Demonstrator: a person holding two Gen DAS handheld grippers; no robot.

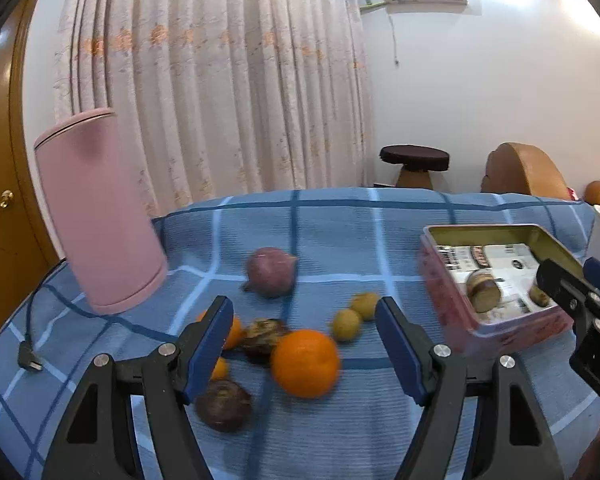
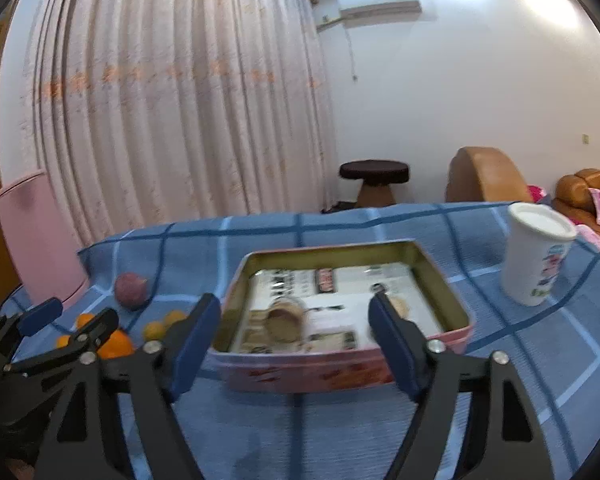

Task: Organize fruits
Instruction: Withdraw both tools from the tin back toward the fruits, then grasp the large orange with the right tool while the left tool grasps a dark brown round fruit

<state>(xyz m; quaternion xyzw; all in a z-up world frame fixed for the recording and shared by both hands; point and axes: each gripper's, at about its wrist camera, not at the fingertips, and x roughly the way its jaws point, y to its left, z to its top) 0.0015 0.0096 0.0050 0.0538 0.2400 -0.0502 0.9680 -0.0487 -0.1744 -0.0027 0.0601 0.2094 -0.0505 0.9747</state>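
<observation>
Loose fruit lies on the blue checked cloth (image 1: pixel 340 240). A big orange (image 1: pixel 305 362) sits just ahead of my left gripper (image 1: pixel 304 308), whose jaws stand open with nothing gripped. Around it lie a reddish round fruit (image 1: pixel 271 272), two small yellow-green fruits (image 1: pixel 346 324), two dark purple fruits (image 1: pixel 224 404) and small oranges partly hidden behind the left finger. My right gripper (image 2: pixel 294 302) is open in front of a pink tin box (image 2: pixel 308 372), holding nothing. A brown round piece (image 2: pixel 284 320) lies inside the tin.
A tall pink cylinder (image 1: pixel 96 216) stands at the cloth's left, with a black cable plug (image 1: pixel 30 356) beside it. A white paper cup (image 2: pixel 536 256) stands right of the tin. Curtains, a dark stool (image 2: pixel 374 172) and brown sofas are beyond the table.
</observation>
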